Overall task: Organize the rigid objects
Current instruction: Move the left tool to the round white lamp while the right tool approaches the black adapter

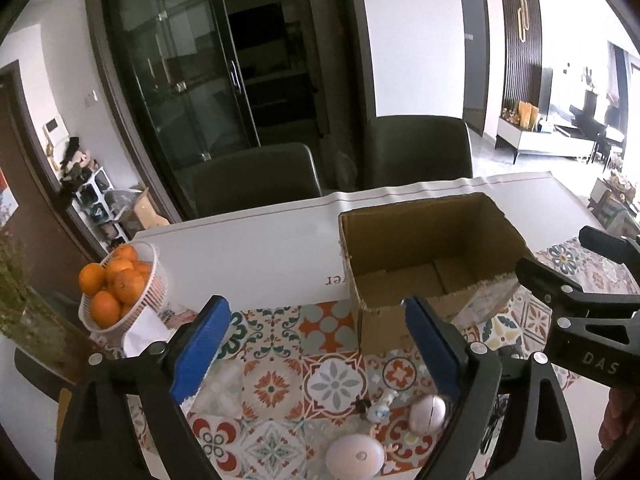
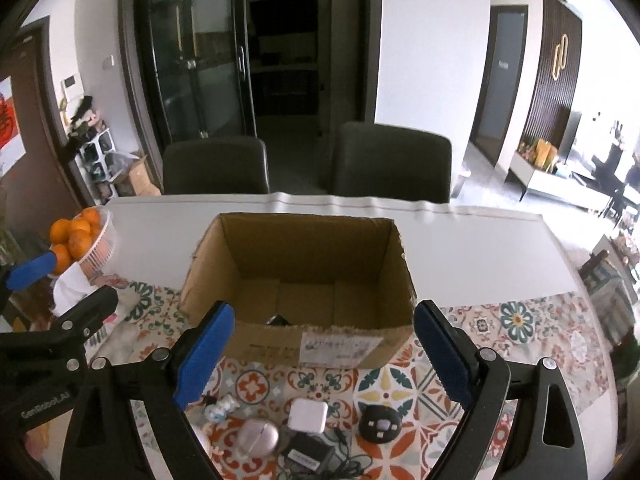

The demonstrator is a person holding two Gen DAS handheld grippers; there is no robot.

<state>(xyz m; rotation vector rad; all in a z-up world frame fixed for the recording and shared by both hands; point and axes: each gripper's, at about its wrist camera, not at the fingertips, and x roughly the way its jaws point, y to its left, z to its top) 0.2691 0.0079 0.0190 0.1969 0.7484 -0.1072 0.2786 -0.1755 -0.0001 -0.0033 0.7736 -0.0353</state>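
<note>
Left gripper (image 1: pixel 316 344): my jaws stand wide, nothing between the blue pads.
Right gripper (image 2: pixel 324 356): wide too, holding nothing.
Box (image 2: pixel 298 280): open, on the patterned cloth (image 2: pixel 400 384), just past my fingertips.
Only my right view shows: a dark thing (image 2: pixel 278 320) on the box floor by the near wall; a white cube (image 2: pixel 308 416), a black round gadget (image 2: pixel 379 426) and a black adapter (image 2: pixel 306 454) with its cord, all on the cloth near me.
Only my left view shows: a white dome (image 1: pixel 355 456) at the bottom edge.
Both views: pale oval case (image 2: pixel 258 436), small figurine (image 2: pixel 222 406), basket (image 1: pixel 154 284) of oranges (image 1: pixel 116 280) at left.
</note>
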